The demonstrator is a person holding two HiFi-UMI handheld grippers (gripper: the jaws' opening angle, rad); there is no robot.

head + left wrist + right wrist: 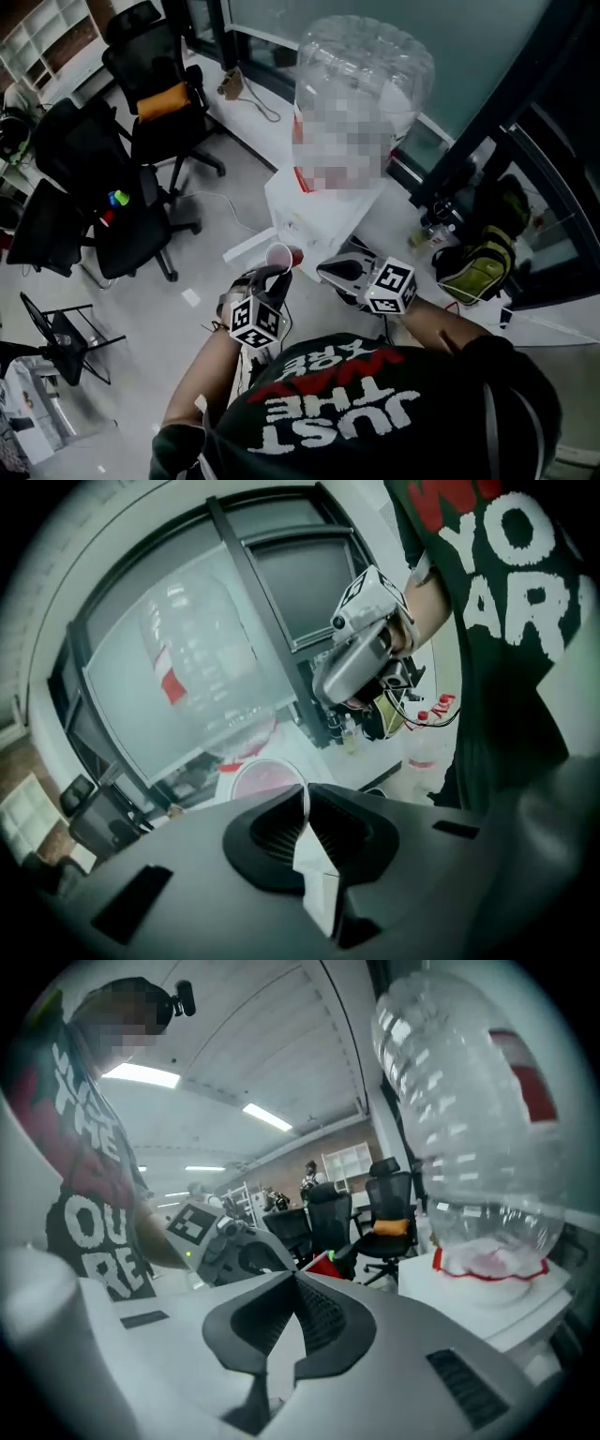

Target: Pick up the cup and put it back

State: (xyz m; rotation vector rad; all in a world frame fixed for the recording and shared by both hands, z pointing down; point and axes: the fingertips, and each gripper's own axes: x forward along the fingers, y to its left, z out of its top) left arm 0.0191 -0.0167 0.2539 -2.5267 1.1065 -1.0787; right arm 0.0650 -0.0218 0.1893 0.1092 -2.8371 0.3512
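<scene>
Black shirt [375, 403] fills lower frame. Beyond it, left gripper [306, 803] pinched shut on cup [265, 778] rim, cup close before water dispenser [314, 211]. Right gripper [295, 1288] closed, empty, just beside. Risk: thin rim pinch, so cup may swing, slip or tip at set-down.

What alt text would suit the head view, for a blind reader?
Seen from above, a person's left claw grips a red cup by its rim in front of a water dispenser with a big clear bottle. The right claw is shut and empty beside it; office chairs stand at left.
</scene>
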